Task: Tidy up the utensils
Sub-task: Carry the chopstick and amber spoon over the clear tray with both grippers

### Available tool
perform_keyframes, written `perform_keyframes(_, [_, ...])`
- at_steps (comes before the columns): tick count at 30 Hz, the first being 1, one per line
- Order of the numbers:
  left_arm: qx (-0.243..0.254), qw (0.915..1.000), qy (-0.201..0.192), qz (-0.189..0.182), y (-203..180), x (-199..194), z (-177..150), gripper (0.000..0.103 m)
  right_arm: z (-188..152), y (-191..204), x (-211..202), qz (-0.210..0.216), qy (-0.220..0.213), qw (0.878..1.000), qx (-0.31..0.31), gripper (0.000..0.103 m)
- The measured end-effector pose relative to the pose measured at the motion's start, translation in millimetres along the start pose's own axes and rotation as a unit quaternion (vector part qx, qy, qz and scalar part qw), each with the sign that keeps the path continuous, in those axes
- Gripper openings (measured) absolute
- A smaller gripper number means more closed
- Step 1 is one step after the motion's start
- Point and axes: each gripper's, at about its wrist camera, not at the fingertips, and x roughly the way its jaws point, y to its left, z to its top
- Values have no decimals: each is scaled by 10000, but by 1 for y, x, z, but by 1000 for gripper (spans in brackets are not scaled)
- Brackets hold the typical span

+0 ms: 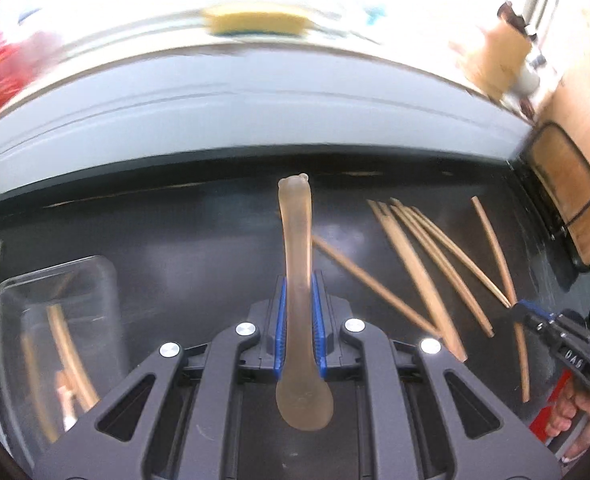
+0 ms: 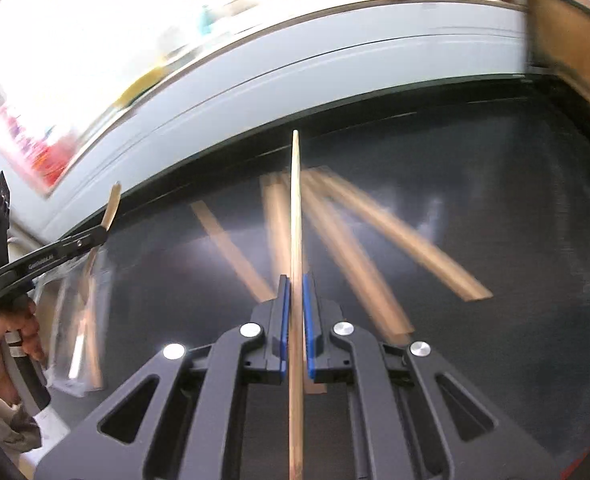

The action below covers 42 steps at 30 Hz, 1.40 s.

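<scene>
Left gripper (image 1: 299,280) clamped on tan spoon (image 1: 297,264), handle pointing forward, bowl back toward camera, lifted above dark table (image 1: 175,240). Right gripper (image 2: 293,284) clenched on single chopstick (image 2: 295,216), tip forward, off the surface. Loose chopsticks (image 1: 423,264) scattered on table at right. Clear container (image 1: 55,320) at left, sticks inside. Background blurred.

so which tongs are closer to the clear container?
Left. The left tongs, shut on a spoon, hang just right of the clear container. The right tongs, shut on a chopstick, are farther right, over the loose chopsticks.
</scene>
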Motion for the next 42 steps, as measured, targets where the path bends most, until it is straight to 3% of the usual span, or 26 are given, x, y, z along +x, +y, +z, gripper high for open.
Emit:
perform_keyframes(10, [-768, 9944, -191, 707, 130, -86, -45, 11, -9, 153, 42, 843, 296, 9916, -938, 7])
perform_keyframes(20, [-1234, 9885, 4, 878, 207, -111, -96, 11, -42, 273, 69, 1249, 668, 9799, -1407, 7])
perform_keyframes(27, [-1146, 9910, 91, 691, 223, -109, -112, 11, -64, 308, 82, 1177, 791, 9782, -1517, 7])
perform_keyframes(42, [-1113, 9931, 161, 333, 231, -96, -113, 11, -79, 322, 92, 887, 854, 9816, -1460, 7])
